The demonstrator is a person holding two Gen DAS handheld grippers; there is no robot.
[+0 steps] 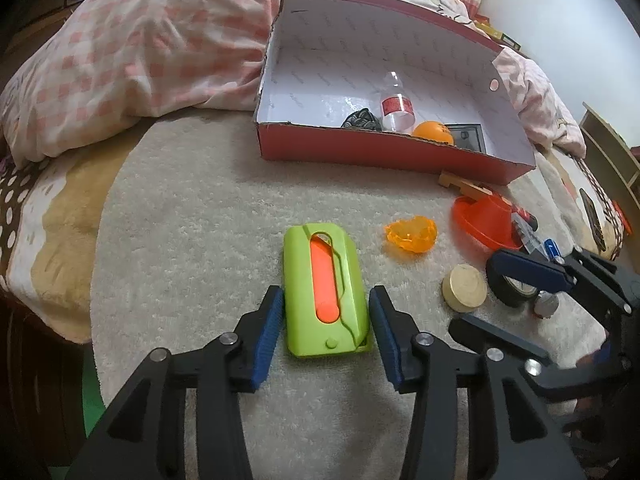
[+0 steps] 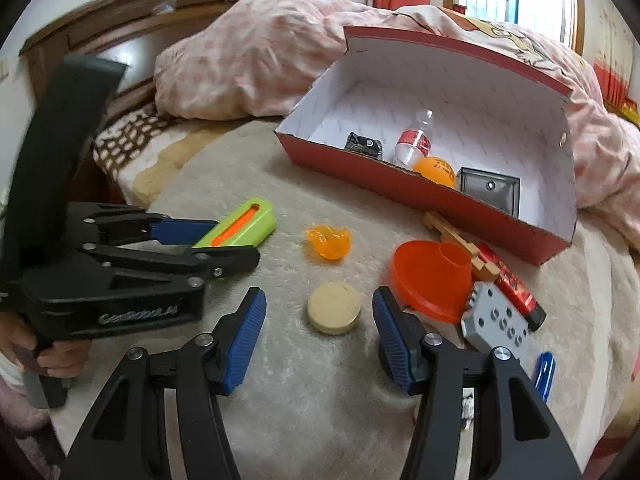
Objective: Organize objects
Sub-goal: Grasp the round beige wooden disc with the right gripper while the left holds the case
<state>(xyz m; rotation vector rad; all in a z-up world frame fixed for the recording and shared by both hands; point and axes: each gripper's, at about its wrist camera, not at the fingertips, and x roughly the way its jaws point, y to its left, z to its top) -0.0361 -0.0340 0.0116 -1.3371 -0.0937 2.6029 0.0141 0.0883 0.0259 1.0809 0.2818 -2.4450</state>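
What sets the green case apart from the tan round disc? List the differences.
The green case is a long rounded rectangle, while the tan disc is a short, round puck. The case is bright green with an orange slot down its middle; the disc is plain tan. The case lies between the left gripper fingers; the disc lies ahead of the right gripper, between its open fingers. Both lie flat on the cream blanket, outside the red box.

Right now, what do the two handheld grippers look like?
Both are black plastic scissor-style frames with silver pivot bolts and ribbed blue pads. The left gripper carries pale raised lettering on its body and a black pistol handle. The right gripper matches it. No cables visible.
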